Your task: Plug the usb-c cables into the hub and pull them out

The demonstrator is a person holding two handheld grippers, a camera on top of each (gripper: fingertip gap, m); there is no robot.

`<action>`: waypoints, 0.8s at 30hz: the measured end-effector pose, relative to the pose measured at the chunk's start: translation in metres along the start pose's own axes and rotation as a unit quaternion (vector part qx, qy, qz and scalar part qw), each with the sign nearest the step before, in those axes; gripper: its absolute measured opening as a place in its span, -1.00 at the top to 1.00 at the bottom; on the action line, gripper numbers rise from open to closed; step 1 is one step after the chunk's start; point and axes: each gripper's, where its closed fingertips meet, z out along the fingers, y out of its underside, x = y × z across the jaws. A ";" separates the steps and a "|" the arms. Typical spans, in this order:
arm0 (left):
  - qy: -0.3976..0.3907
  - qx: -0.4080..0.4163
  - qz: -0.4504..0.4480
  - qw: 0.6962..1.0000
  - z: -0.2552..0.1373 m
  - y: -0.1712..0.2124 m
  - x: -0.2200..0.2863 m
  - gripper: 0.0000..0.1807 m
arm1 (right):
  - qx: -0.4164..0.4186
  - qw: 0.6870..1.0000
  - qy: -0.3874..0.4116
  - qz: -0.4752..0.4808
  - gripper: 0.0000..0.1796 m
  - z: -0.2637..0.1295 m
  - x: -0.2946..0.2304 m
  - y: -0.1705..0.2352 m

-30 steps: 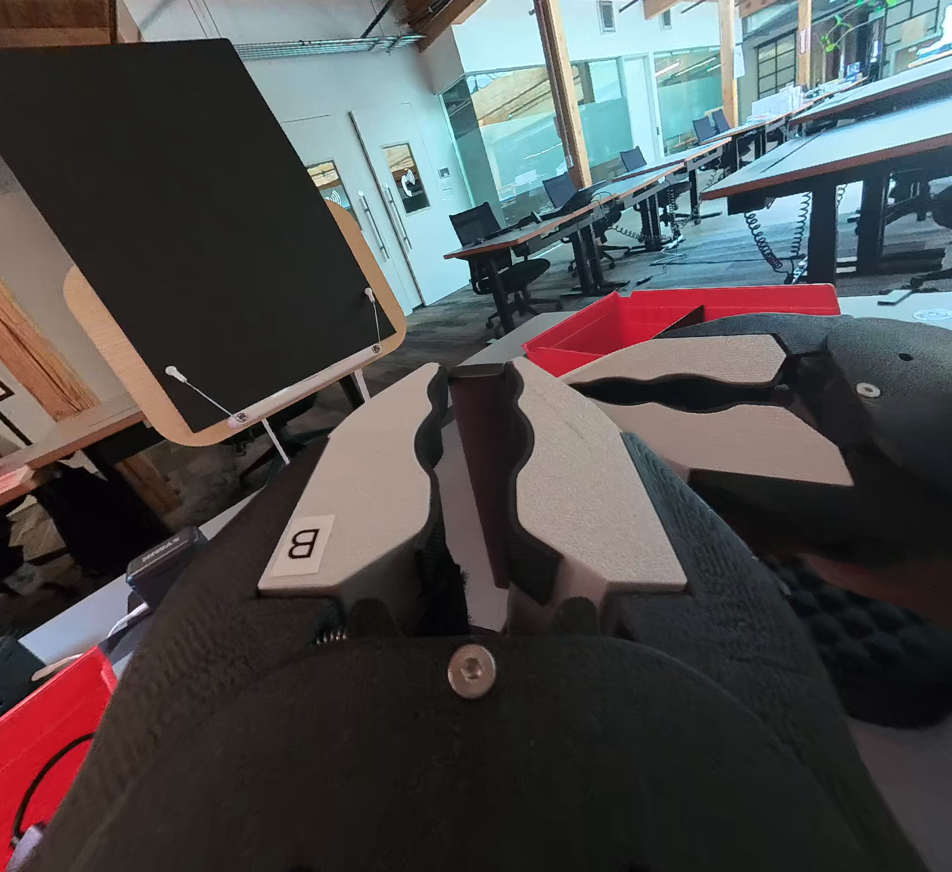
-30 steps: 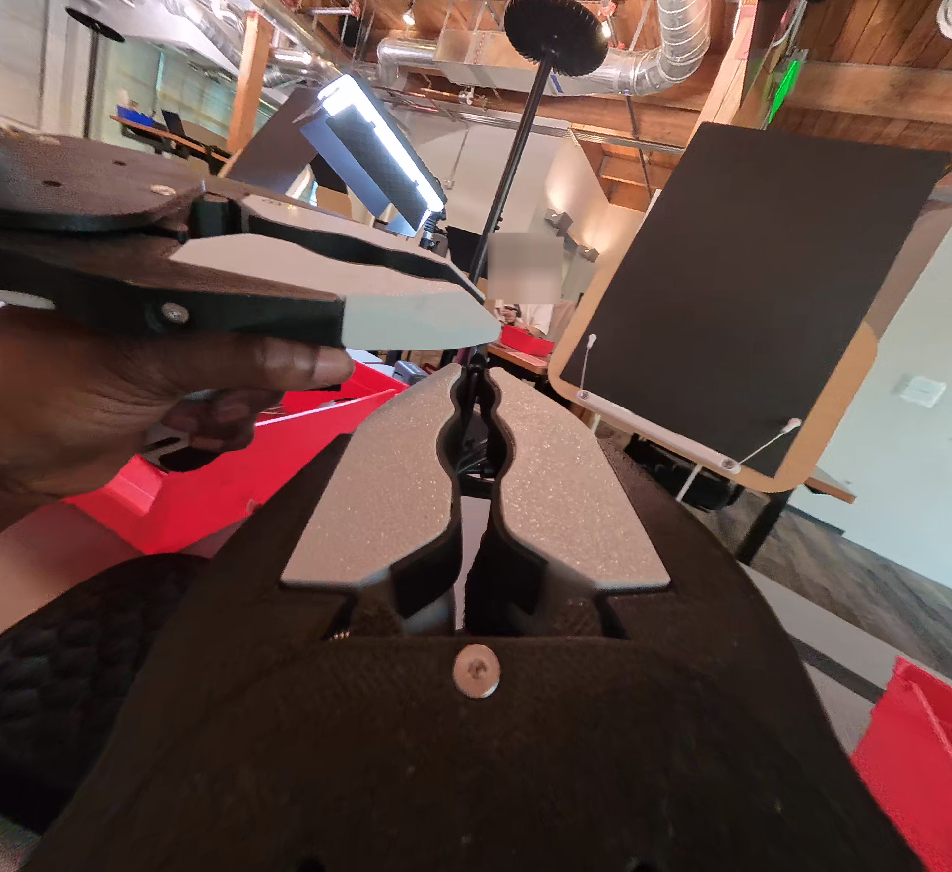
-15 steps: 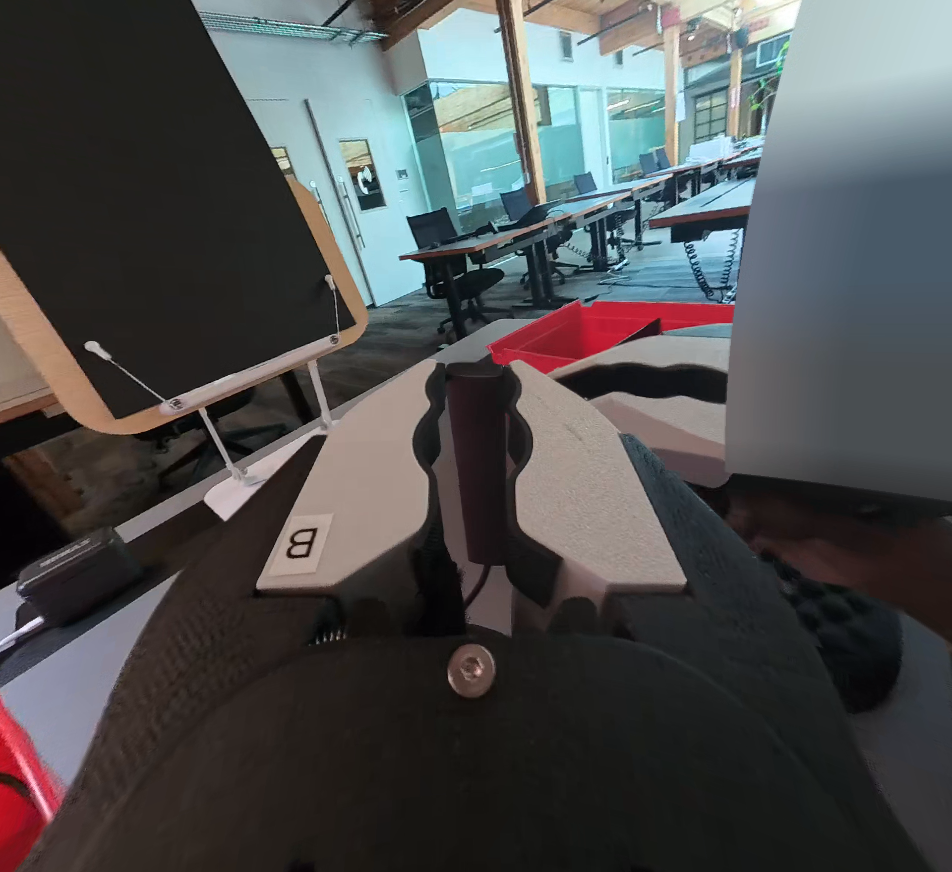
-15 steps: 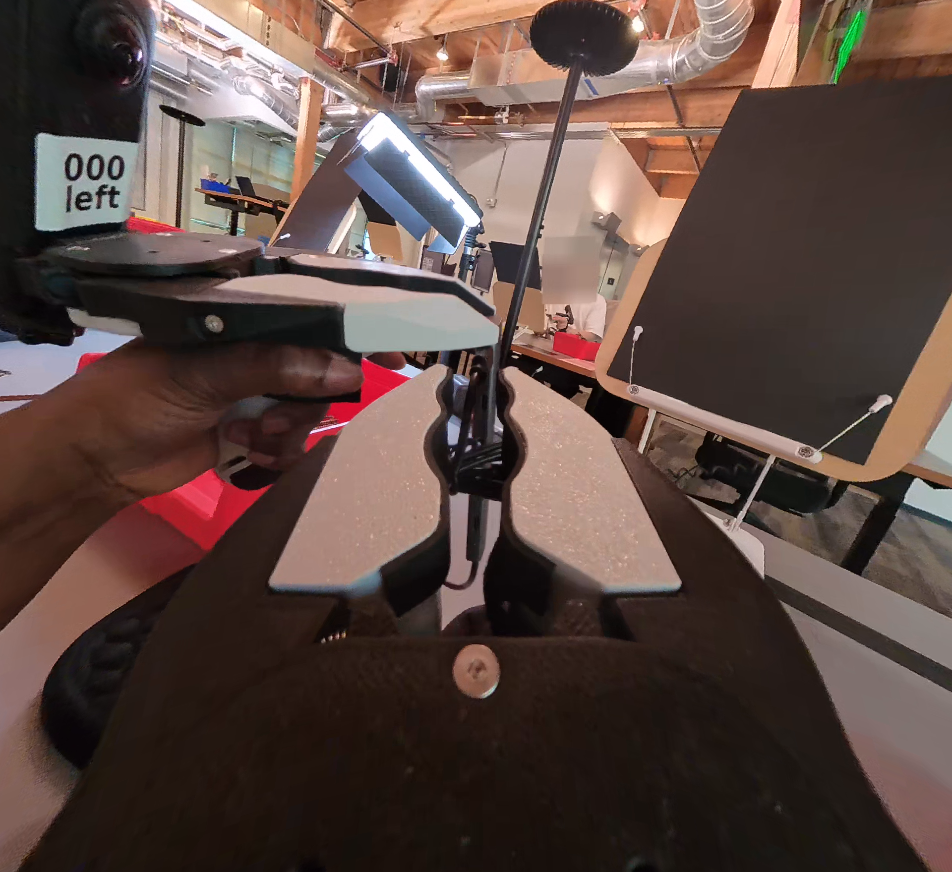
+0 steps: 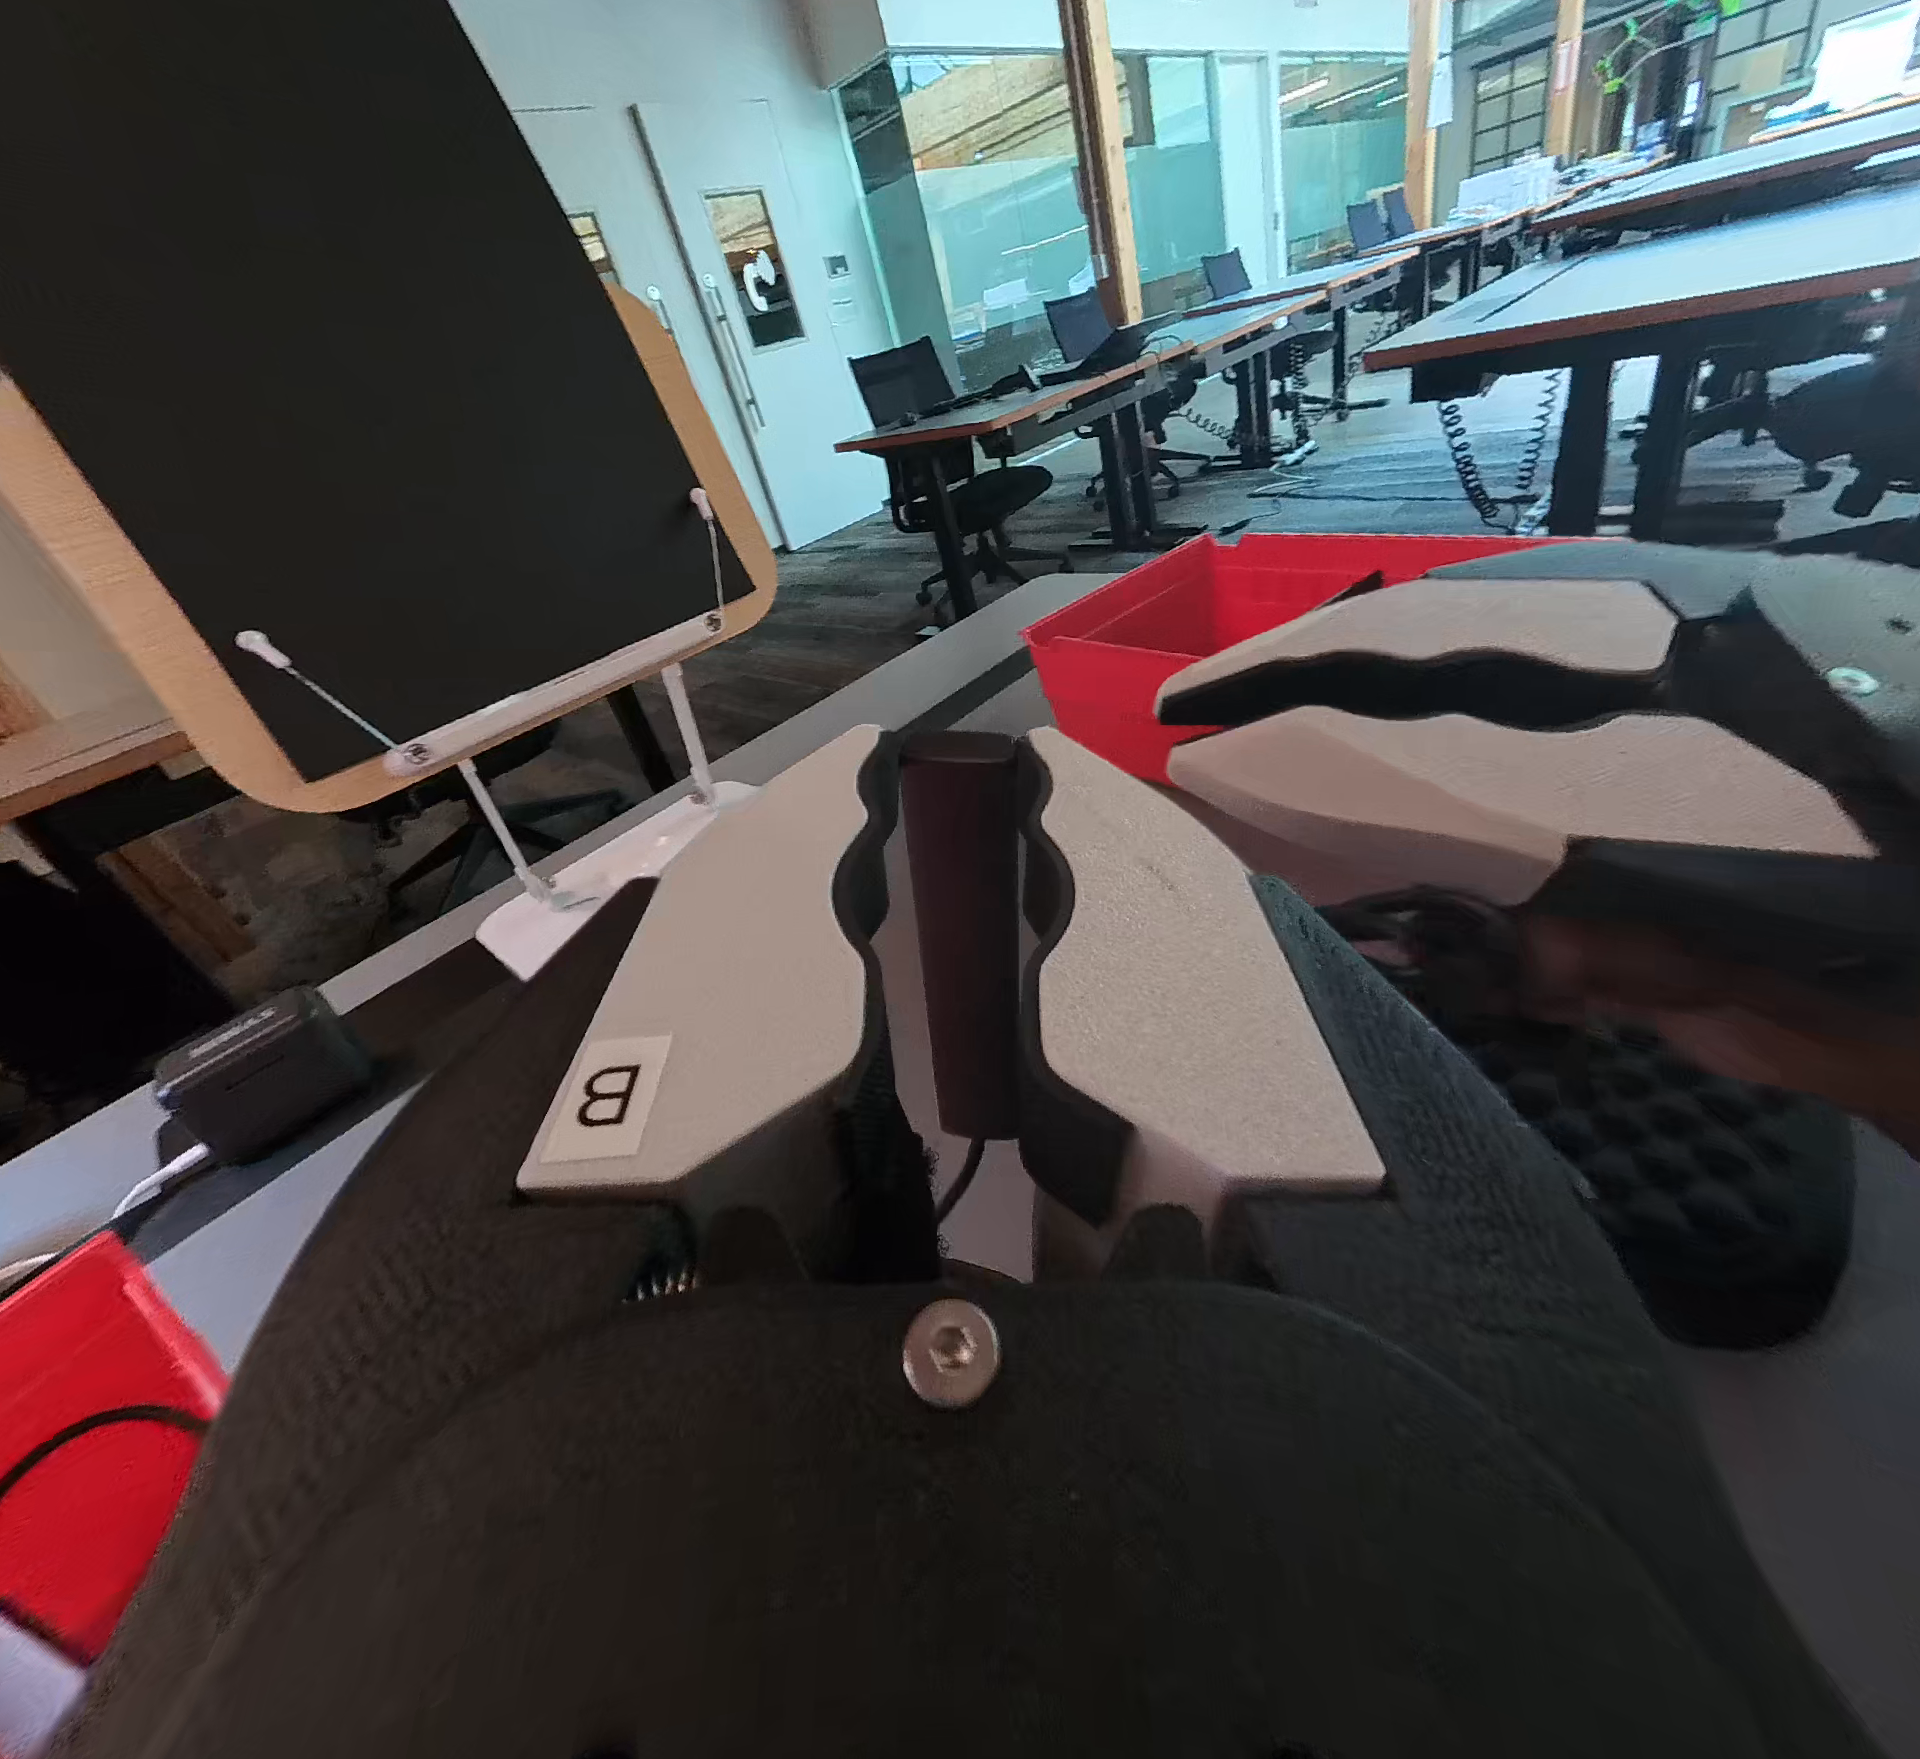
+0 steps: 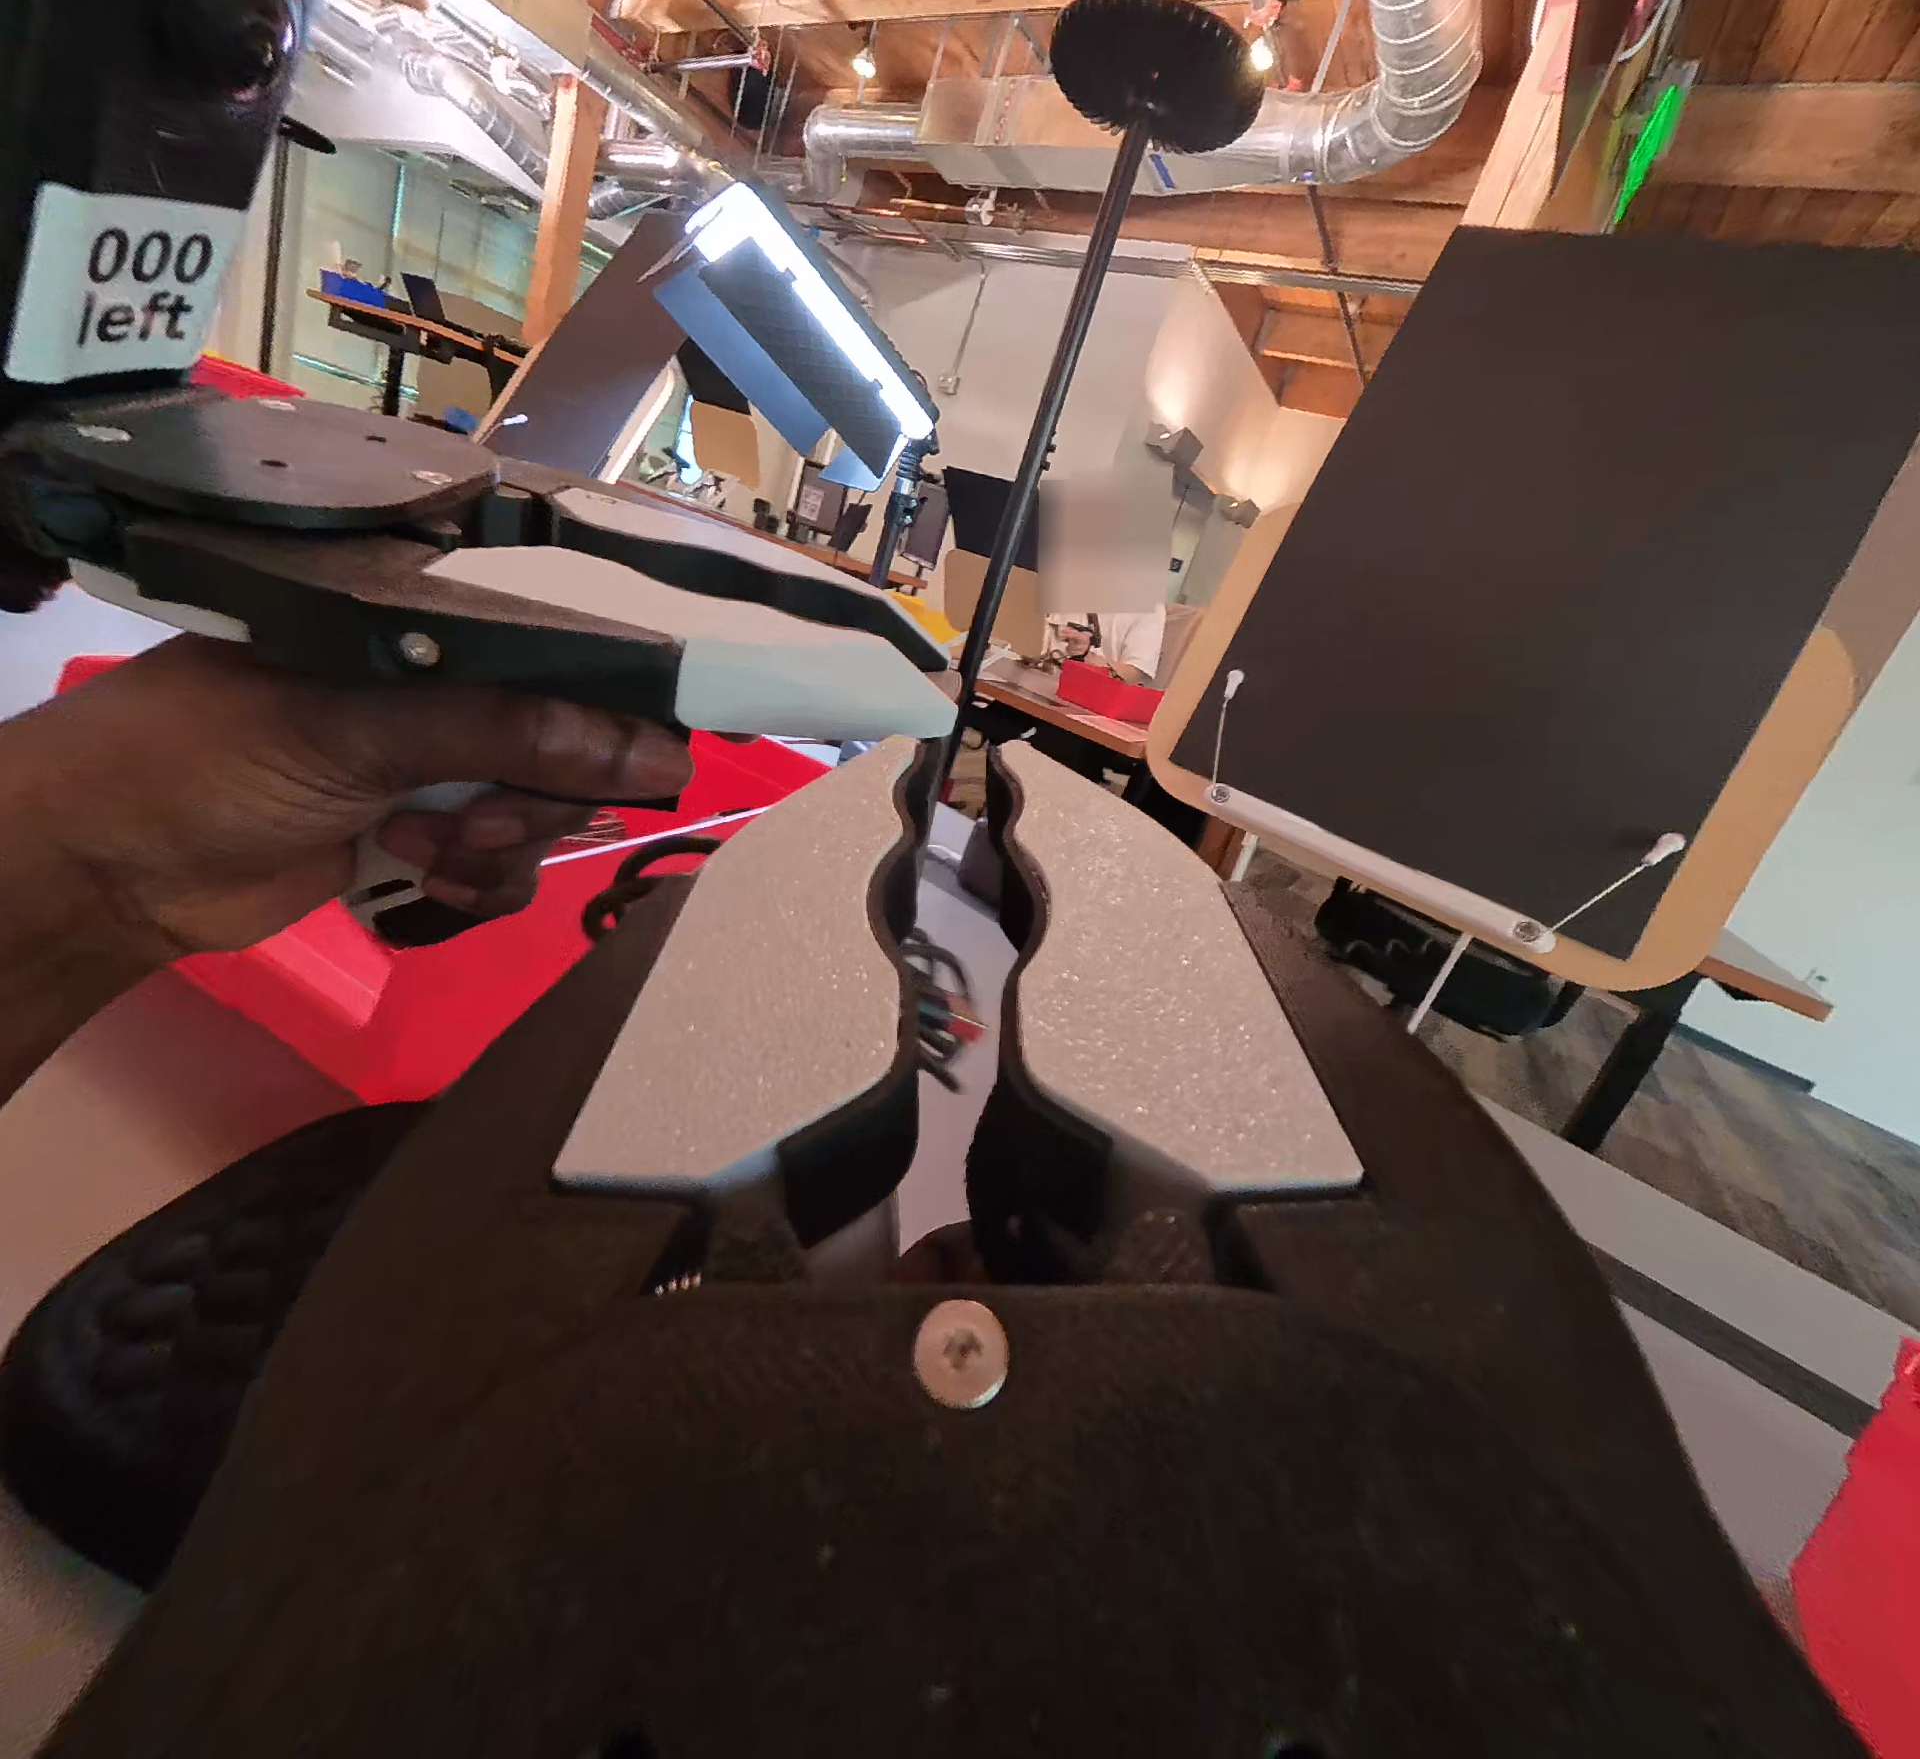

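Here one hub (image 5: 958,940) sits clamped in the left gripper (image 5: 958,759); the right gripper (image 6: 954,759) gapes narrowly.

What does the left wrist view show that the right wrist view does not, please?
Only the left wrist view shows the dark slim bar-shaped hub clamped in the left hand-held gripper, and a small black box on the grey table. Only the right wrist view shows the bundled black cable between the right hand-held gripper's parted fingers, and a lit panel lamp. Both show the black board on a wooden stand and red plastic bins.
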 end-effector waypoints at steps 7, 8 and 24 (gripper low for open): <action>0.007 -0.011 0.026 1.000 0.001 0.000 0.006 0.76 | -0.052 0.996 -0.053 0.040 0.81 0.000 -0.006 0.003; 0.009 -0.015 0.032 0.999 0.002 0.001 0.009 0.76 | -0.058 0.996 -0.054 0.038 0.81 0.001 -0.007 0.005; 0.031 -0.039 0.026 0.998 0.005 0.009 0.014 0.76 | -0.105 0.994 -0.043 0.003 0.91 0.005 -0.008 0.023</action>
